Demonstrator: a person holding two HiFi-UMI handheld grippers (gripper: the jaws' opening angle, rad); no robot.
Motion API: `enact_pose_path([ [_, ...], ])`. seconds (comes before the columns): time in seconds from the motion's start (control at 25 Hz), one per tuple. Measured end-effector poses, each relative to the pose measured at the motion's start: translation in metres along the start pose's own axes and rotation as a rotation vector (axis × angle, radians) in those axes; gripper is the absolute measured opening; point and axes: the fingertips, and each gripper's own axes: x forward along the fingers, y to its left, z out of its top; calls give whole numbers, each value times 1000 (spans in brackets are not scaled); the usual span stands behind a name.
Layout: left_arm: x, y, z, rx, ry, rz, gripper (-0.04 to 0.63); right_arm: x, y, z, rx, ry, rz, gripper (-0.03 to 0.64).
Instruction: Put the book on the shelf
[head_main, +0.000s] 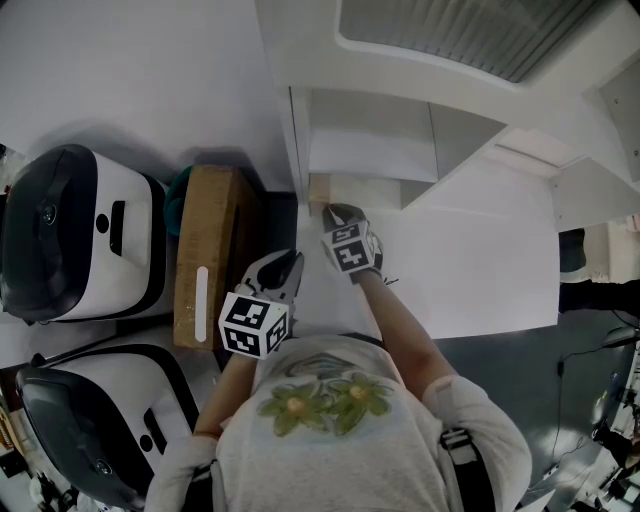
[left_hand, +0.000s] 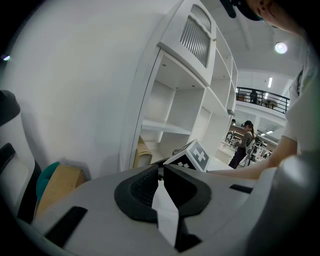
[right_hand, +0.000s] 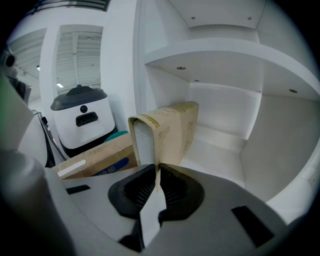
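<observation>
Right gripper (right_hand: 158, 176) pinches the book (right_hand: 172, 131) by its cover; seat it upright against the shelf (right_hand: 220, 150) wall (left gripper (left_hand: 161, 172) closed, empty)

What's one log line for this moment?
right gripper: shut on book | book: upright in shelf | left gripper: shut, empty

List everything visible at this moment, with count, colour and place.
shelf unit: one, white, upper right of head view
book: one, tan, upright in a low shelf compartment, at its left side
cardboard box: one, brown, left of the shelf unit
teal item: one, behind the box, kind unclear
machines: two, white and black, far left
bystander: one, dark clothes, distant background
right gripper: one, grey, fingers shut on the book's cover edge
left gripper: one, grey, fingers together, empty
shirt: one, white, flower print
</observation>
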Motion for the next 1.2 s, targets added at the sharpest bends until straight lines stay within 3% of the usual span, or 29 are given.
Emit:
enact_pose_path([
  [0.92,-1,-1,-3,-2,1,-3,57,15,-14,13,64,-28,11,51],
  [1.2,-5,1,-5,-2,-6,-1,57,8,-11,-1,208,-36,43,51],
])
